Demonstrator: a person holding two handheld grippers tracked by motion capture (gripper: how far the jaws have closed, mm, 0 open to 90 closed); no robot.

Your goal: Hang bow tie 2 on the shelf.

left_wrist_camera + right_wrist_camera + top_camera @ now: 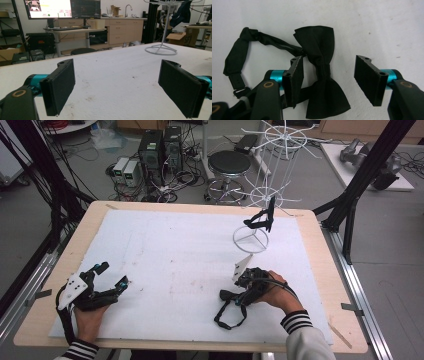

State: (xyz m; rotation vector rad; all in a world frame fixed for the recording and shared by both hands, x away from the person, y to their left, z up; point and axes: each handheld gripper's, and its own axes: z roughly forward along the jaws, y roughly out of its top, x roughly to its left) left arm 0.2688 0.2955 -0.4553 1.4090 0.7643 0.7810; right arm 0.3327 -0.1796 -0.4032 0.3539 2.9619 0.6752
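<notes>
Right tongs (328, 77) half-spread astride black satin bow tie (322, 72), pads not pressing; left tongs (122, 87) released, empty. Light, limp, slippery: best pinched at centre knot.

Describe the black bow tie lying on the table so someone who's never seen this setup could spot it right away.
On the white sheet that covers the table, look near the front edge at the right gripper. The bow tie lies flat between its fingers, strap looping off to one side. Unlike the other dark piece hanging on the white wire rack, it rests on the sheet.
</notes>
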